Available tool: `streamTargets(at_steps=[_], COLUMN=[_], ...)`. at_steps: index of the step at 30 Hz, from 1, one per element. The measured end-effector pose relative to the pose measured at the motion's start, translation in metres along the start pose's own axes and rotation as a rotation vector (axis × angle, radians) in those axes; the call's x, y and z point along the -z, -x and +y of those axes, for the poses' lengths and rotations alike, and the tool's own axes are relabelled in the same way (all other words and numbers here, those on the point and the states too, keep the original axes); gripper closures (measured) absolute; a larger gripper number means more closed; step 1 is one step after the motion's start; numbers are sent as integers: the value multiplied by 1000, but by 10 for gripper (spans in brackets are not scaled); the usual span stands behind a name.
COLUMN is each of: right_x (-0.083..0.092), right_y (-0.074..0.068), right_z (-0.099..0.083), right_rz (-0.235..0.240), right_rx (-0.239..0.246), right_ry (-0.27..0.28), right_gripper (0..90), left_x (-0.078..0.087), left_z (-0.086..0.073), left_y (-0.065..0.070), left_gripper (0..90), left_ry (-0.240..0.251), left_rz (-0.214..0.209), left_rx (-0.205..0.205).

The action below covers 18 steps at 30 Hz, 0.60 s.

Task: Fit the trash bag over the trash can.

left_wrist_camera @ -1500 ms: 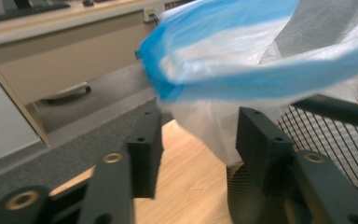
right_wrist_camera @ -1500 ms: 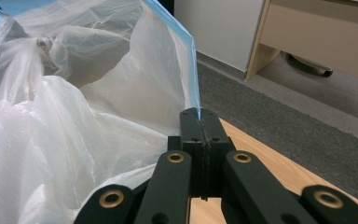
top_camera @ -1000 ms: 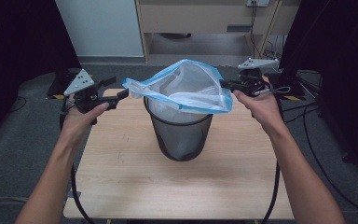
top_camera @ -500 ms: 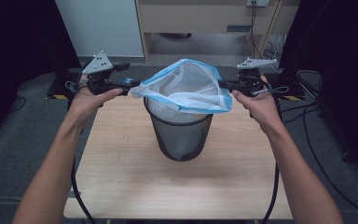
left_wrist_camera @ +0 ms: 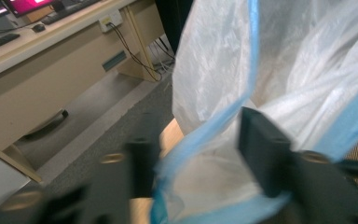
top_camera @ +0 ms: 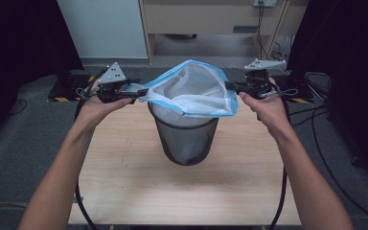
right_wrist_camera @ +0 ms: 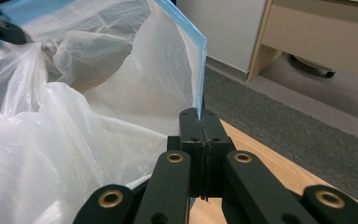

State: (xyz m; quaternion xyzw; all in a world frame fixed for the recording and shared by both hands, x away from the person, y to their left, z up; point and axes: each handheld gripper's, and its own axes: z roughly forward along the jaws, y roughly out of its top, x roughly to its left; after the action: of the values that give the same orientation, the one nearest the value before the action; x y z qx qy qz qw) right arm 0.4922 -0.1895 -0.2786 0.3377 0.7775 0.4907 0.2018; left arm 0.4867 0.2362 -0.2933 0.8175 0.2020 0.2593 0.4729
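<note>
A black mesh bin [top_camera: 187,139] stands mid-table, lined with a white plastic bag [top_camera: 191,91] that has a blue rim. The bag's mouth is pulled up and wide above the bin. My right gripper [top_camera: 230,86] is shut on the rim's right corner; in the right gripper view, its jaws [right_wrist_camera: 200,116] pinch the blue edge of the bag [right_wrist_camera: 74,140]. My left gripper [top_camera: 141,92] is at the rim's left corner. Its jaws have just been closing. In the left gripper view [left_wrist_camera: 198,158] they stand apart with the bag's blue edge [left_wrist_camera: 214,70] between them.
The bin sits on a wooden table [top_camera: 124,182] with bare board in front of and beside it. Beyond the far edge are grey carpet, a white cabinet [top_camera: 105,28] and a wooden desk [top_camera: 196,19]. Cables [top_camera: 311,96] lie at the right.
My left gripper has moved right from beside the table's corner to the bag's left rim, and its jaws now straddle the blue edge. The right gripper has kept still.
</note>
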Motion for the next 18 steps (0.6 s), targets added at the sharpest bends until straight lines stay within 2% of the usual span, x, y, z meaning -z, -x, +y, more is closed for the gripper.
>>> streamTargets(at_steps=[2, 4, 7, 10, 11, 12, 16, 18], right_x=[0, 1, 3, 8, 10, 12, 18, 19], right_y=[0, 0, 0, 2, 3, 5, 12, 11], right_z=[0, 0, 0, -1, -1, -2, -4, -3], right_rz=[0, -5, -6, -20, -27, -36, -49, -38], right_rx=[0, 0, 0, 13, 18, 19, 4, 0], right_ry=[0, 0, 2, 0, -6, -7, -2, 8], right_gripper=[900, 900, 900, 900, 900, 900, 900, 886], left_x=[-1, -1, 1, 2, 1, 2, 1, 0], left_z=[1, 1, 1, 2, 3, 3, 7, 11], left_y=[1, 2, 3, 3, 1, 0, -1, 2], left_gripper=[648, 754, 864, 892, 893, 894, 894, 894], left_ry=[-22, -6, 3, 9, 27, 44, 85, 89], left_rz=[-1, 13, 66, 110, 124, 133, 118, 120], left_rx=[5, 33, 72, 107, 98, 109, 126, 113])
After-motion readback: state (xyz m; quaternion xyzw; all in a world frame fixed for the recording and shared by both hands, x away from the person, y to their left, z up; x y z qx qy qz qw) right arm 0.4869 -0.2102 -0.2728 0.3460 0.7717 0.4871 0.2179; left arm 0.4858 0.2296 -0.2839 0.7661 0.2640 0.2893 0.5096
